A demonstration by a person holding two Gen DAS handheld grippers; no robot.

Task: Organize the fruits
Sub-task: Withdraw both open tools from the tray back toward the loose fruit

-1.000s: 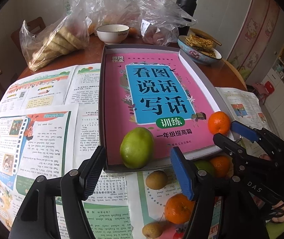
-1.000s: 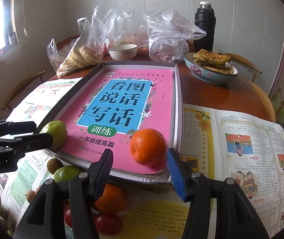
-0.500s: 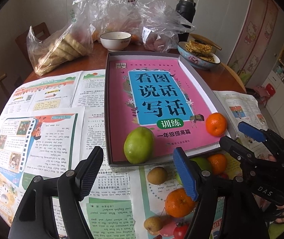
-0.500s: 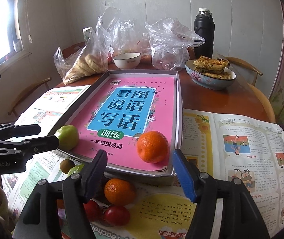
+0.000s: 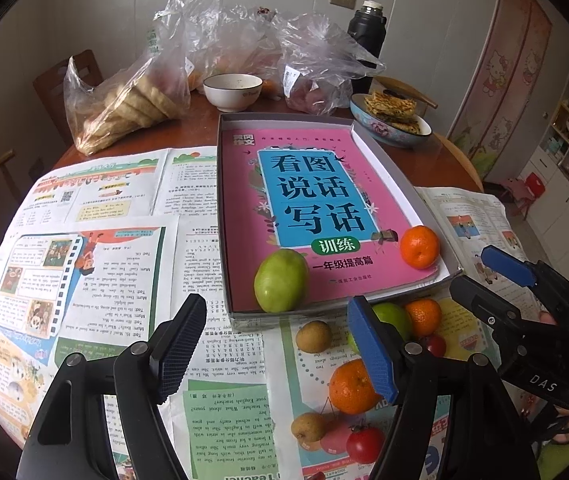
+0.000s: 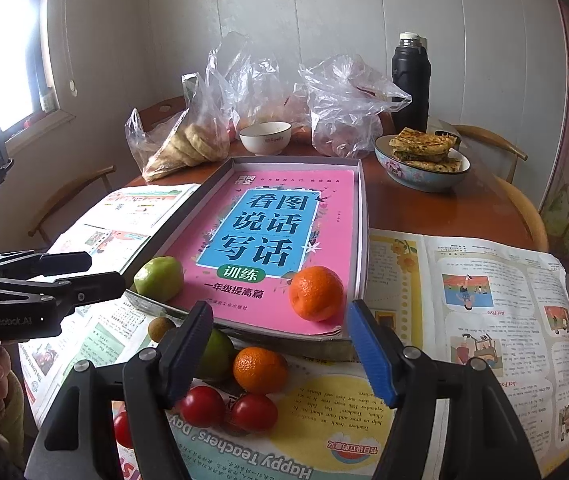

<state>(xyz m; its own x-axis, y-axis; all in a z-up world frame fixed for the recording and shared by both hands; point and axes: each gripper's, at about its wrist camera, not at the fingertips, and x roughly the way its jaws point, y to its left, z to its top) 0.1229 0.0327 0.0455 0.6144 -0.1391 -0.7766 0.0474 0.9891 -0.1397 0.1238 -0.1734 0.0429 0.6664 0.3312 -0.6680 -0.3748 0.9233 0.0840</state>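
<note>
Now both tools hover empty above the near edge of the table. The left gripper (image 5: 276, 344) has its jaws spread wide and grips nothing; the right gripper (image 6: 280, 346) is likewise parted and empty.

Two fruits already lie in the grey tray (image 5: 384, 148), on the pink book (image 5: 316, 200): a green fruit (image 5: 281, 280) at its near-left corner and a tangerine (image 5: 419, 247) at its near-right.

The loose pile sits on the newspaper (image 5: 96, 264) just in front of the tray. In the right wrist view it lies low at about 7 o'clock from the midpoint between the fingers: an orange (image 6: 260, 370), two tomatoes (image 6: 203, 406) (image 6: 254, 412) and a green citrus (image 6: 214, 354) partly behind the left finger. In the left wrist view the same pile lies at about 4 o'clock, with a second orange (image 5: 351, 387), a kiwi (image 5: 314, 336), a small brown fruit (image 5: 308, 427) and a tomato (image 5: 365, 445).

These fruits are roundish, so no long axis matters; any closing direction should do. I judge the right gripper nearer the orange beside the tomatoes, and the left nearer the kiwi.

Against the frames a second ago, both cameras have drawn back and risen: the tray looks smaller and more of the pile shows, the tomatoes included. The fruits in the tray have not moved.
</note>
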